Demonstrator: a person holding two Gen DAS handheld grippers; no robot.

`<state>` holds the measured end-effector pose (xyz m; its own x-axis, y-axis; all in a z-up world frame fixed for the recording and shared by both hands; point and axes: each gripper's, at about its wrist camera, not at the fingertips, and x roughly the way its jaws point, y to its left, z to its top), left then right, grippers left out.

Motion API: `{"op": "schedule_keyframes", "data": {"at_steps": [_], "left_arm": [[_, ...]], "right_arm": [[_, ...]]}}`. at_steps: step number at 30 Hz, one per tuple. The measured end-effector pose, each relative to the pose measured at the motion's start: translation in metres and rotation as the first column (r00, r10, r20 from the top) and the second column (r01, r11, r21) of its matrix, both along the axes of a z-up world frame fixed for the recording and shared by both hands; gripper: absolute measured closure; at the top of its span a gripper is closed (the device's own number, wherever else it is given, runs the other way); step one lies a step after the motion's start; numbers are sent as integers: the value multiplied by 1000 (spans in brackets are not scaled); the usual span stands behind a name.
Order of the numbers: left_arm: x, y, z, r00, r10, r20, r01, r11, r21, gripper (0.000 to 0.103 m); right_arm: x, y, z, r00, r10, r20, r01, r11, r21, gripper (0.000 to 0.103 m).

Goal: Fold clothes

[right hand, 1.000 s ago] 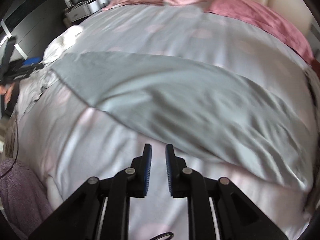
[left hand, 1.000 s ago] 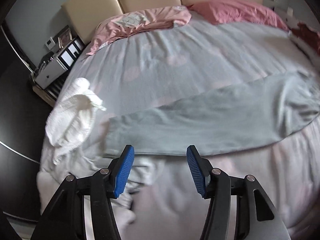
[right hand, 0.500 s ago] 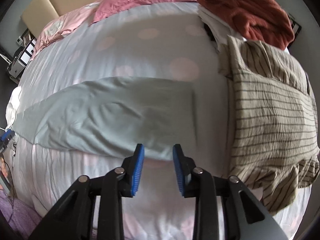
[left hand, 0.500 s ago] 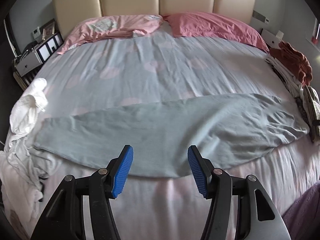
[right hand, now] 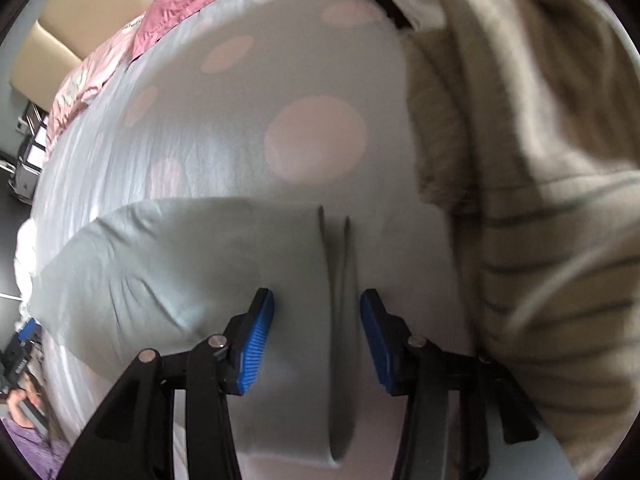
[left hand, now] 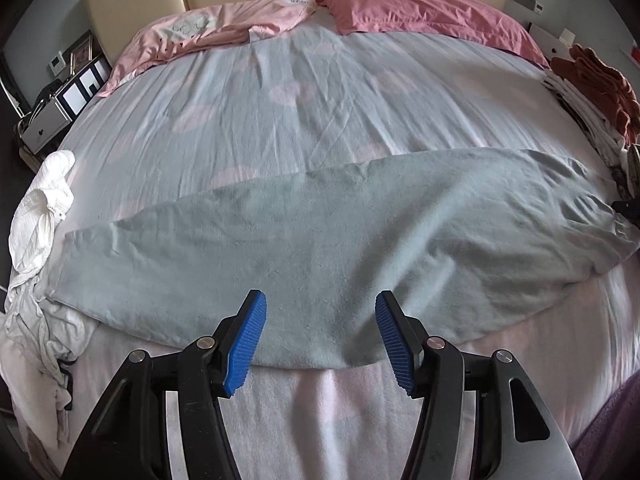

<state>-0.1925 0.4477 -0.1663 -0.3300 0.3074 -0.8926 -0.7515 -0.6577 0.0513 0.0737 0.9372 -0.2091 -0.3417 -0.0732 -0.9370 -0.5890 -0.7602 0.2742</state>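
A long pale grey-green garment (left hand: 320, 236) lies flat across the bed, narrow at the left and wider and wrinkled at the right. My left gripper (left hand: 318, 338) hovers open over its near edge at the middle, nothing between the blue pads. In the right wrist view the garment's right end (right hand: 200, 264) fills the lower frame, with a raised fold (right hand: 340, 300) of it running between the pads. My right gripper (right hand: 316, 340) sits low over that end with its jaws opening; the pads stand apart from the fold.
The bed sheet (left hand: 304, 92) is grey with pink dots; pink pillows (left hand: 420, 8) lie at the headboard. A white garment (left hand: 40, 204) heaps at the left edge. A beige striped garment (right hand: 540, 200) and a rust-red one (left hand: 596, 84) pile at the right. A nightstand (left hand: 52, 108) is far left.
Both grippers swept right along the garment and came lower. The right gripper rolled, reached the garment's right end beside the striped pile, and its jaws widened from nearly shut.
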Motion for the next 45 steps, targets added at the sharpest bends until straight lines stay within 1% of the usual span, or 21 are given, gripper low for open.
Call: {"op": "schedule_keyframes", "data": {"at_steps": [2, 6, 7, 8, 9, 10, 13, 16, 18, 19, 22, 24, 27, 29, 31, 33, 36, 37, 40, 43, 45], "left_arm": [[-2, 2, -5, 1000, -1, 9, 1, 1000, -10, 44], [1, 9, -10, 1000, -22, 10, 22, 999, -24, 44], [3, 11, -11, 1000, -29, 9, 29, 999, -29, 44], [4, 12, -12, 999, -35, 4, 35, 999, -34, 44], [6, 13, -12, 999, -40, -1, 40, 998, -39, 44], [7, 13, -11, 999, -46, -6, 46, 998, -43, 44], [8, 9, -10, 999, -44, -7, 44, 998, -36, 44], [7, 3, -7, 999, -34, 6, 34, 999, -10, 44], [7, 0, -7, 999, -31, 9, 31, 1000, -1, 44], [8, 0, -7, 999, -32, 8, 32, 999, -1, 44], [9, 0, -7, 999, -41, 3, 41, 999, -3, 44], [6, 1, -7, 999, -45, -3, 45, 999, -4, 44], [3, 1, -9, 999, -41, 0, 41, 999, -2, 44], [0, 2, -10, 999, -39, 10, 39, 999, 4, 44], [-1, 5, -8, 999, -46, 19, 46, 999, 21, 44], [3, 7, -4, 997, -72, 23, 71, 996, 48, 44], [18, 12, 6, 991, -129, 29, 126, 988, 93, 44], [24, 13, 9, 988, -150, 36, 145, 983, 113, 44], [51, 17, 17, 972, -226, 64, 214, 965, 153, 44], [79, 25, 22, 955, -292, 51, 282, 947, 152, 45], [97, 31, 25, 943, -330, 33, 323, 935, 146, 45]], "right_arm": [[-1, -3, -3, 1000, 1, -17, -1, 1000, 16, 57], [0, -13, -5, 999, 34, -25, -31, 995, 94, 60], [1, -14, -5, 999, 34, -34, -30, 995, 98, 66], [1, -15, -4, 998, 33, -44, -29, 995, 97, 70], [2, -15, -2, 998, 30, -57, -25, 996, 88, 80], [2, -16, 0, 997, 28, -67, -23, 996, 83, 87], [4, -20, 15, 996, 33, -78, -24, 993, 114, 90], [6, -22, 39, 993, 35, -108, -17, 986, 166, 90], [2, -19, 58, 992, 46, -122, -17, 973, 228, 91], [-2, -16, 61, 992, 53, -117, -22, 969, 246, 91], [-21, -2, 50, 998, 52, -47, -38, 962, 270, 91], [-29, 5, 31, 999, 46, 9, -46, 961, 272, 91], [-39, 10, 10, 997, 51, 54, -64, 959, 275, 89], [-41, 13, 6, 996, 54, 70, -71, 958, 278, 85], [-38, 13, 14, 996, 55, 67, -72, 953, 294, 79], [-30, 11, 31, 998, 43, 52, -58, 943, 328, 73], [-16, 5, 59, 1000, 18, 11, -21, 930, 367, 73], [-10, 1, 66, 1000, 9, -4, -8, 934, 357, 73], [8, -22, 80, 998, 5, -61, 11, 963, 268, 73], [22, -66, 85, 995, 37, -93, -18, 981, 195, 74], [23, -98, 80, 992, 49, -114, -34, 991, 131, 74]]}}
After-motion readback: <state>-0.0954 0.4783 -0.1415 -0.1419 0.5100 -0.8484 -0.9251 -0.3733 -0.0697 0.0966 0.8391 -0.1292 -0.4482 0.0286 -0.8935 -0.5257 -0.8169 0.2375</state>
